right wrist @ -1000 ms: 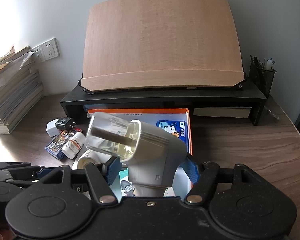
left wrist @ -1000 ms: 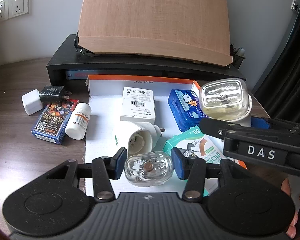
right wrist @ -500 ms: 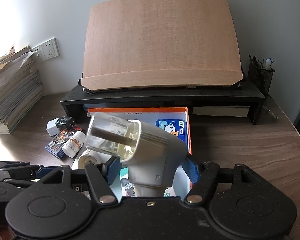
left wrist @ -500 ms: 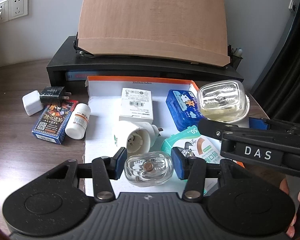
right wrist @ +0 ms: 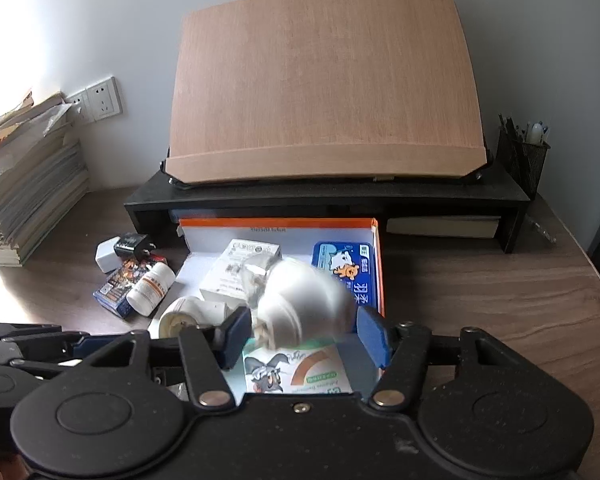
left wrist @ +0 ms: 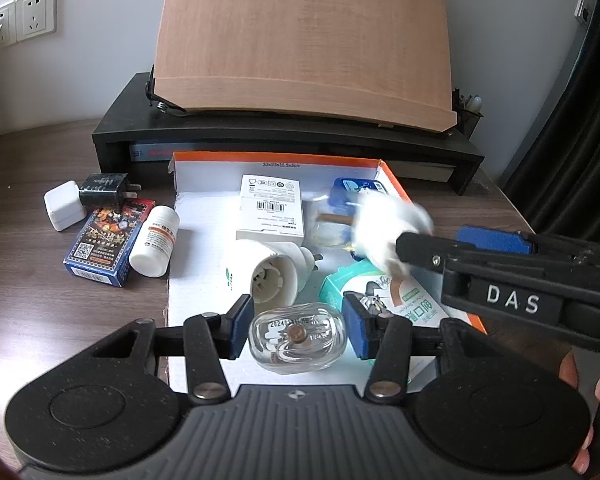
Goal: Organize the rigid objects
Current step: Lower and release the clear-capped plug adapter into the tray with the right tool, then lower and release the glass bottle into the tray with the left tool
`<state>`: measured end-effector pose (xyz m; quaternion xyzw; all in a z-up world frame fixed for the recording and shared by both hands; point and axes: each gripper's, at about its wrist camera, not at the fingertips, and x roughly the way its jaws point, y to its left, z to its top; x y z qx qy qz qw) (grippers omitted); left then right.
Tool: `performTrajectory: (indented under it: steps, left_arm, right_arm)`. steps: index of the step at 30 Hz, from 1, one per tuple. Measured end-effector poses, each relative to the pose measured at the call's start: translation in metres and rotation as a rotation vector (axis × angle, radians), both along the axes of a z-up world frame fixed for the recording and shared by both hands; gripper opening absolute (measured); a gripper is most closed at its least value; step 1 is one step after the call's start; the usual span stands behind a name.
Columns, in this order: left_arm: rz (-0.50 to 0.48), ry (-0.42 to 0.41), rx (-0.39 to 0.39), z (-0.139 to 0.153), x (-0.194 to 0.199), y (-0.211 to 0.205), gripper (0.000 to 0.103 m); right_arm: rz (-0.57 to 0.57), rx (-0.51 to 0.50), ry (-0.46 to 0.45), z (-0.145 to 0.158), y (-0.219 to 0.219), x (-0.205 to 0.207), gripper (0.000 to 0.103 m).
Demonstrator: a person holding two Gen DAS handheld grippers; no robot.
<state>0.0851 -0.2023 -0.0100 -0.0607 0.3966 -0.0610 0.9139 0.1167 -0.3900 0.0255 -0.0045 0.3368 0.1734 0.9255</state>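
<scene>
Holding a clear glass bottle (left wrist: 298, 339) clamped, the left gripper (left wrist: 298, 332) waits; right gripper (right wrist: 302, 338) jaws closing, pads clear of the blurred white plug-in vaporiser (right wrist: 300, 304) at twelve o'clock. Recommend regripping squarely before placing in the orange-rimmed white box (left wrist: 204, 280).

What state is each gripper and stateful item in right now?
Left gripper: shut on the clear glass bottle.
Right gripper: jaws closing, white device at their tips, not gripped.
White device: motion-blurred, loose above the tray.
Tray: open, partly filled.
Pill bottle: lying on its side, beside the tray.
</scene>
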Motion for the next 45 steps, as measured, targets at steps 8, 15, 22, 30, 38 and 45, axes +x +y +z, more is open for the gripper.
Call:
performTrajectory:
  steps: [8, 15, 22, 30, 38, 45]
  left_arm:
    - [-0.018, 0.003, -0.003, 0.000, -0.003, -0.003, 0.049]
    - [-0.057, 0.015, -0.016, 0.000, -0.002, -0.007, 0.049]
    - [-0.099, 0.006, -0.017, 0.002, -0.002, -0.014, 0.048]
    - [-0.087, -0.011, -0.015, 0.008, -0.001, -0.009, 0.057]
    - [-0.070, -0.019, -0.021, 0.016, -0.004, 0.005, 0.066]
    - [-0.029, 0.000, -0.017, 0.017, -0.010, 0.034, 0.073]
  right_arm:
    - [-0.025, 0.032, -0.028, 0.005, -0.007, -0.002, 0.072]
    - [-0.046, 0.037, -0.044, 0.009, -0.012, -0.005, 0.074]
    - [-0.060, 0.032, -0.060, 0.012, -0.013, -0.011, 0.075]
    - [-0.082, 0.027, -0.086, 0.016, -0.011, -0.017, 0.078]
    - [-0.090, 0.022, -0.097, 0.022, 0.000, -0.026, 0.081]
    - [-0.074, 0.024, -0.073, 0.022, 0.027, -0.031, 0.083]
